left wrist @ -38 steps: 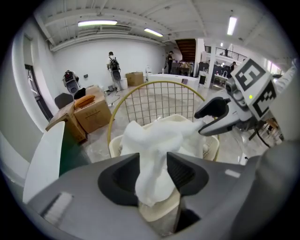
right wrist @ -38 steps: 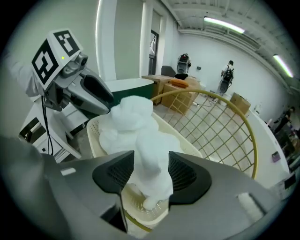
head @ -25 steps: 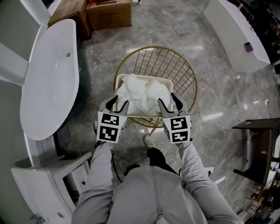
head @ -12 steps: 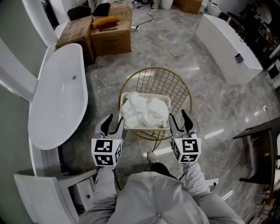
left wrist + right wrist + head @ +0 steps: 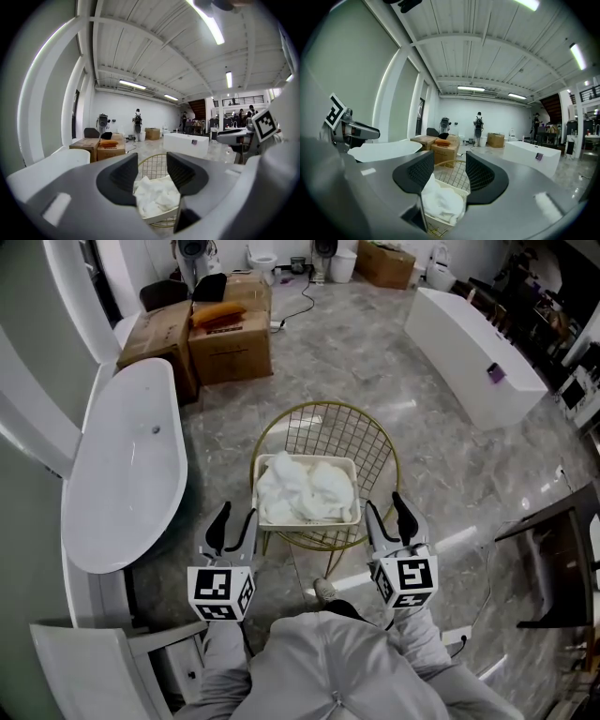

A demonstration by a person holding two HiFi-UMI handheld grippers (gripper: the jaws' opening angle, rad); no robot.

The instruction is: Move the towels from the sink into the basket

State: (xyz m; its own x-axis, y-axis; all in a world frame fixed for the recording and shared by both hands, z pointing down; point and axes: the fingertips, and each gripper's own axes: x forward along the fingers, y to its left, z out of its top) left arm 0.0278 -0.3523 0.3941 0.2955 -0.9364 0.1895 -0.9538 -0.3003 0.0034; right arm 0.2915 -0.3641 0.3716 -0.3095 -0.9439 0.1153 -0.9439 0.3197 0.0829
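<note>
The towels (image 5: 307, 489) are sitting as a crumpled white heap inside the basket (image 5: 309, 523), soft and rumpled, puffed up about level with the rim, nothing hanging over the edge as far as I can see. The basket is perched on a gold wire chair (image 5: 328, 432), just ahead of both tools and between them. The left hand-held gripper (image 5: 237, 512) and the right hand-held gripper (image 5: 384, 504) are held just short of the basket's near corners, not touching it, and both are released: jaws partway apart with nothing pinched. You only see the towel pile through each gap, further out. The sink (image 5: 127, 474) is off beyond the left hand-held gripper, and I can't spot any towel in it from here, just bare white basin. So to me this looks like the tail end of the job, load dropped and hands off. If anything's next, I'd guess it's a look back at the sink for stragglers; otherwise nothing calls for a grab. Some cardboard boxes (image 5: 230, 329) sit well past the chair, not involved.
</note>
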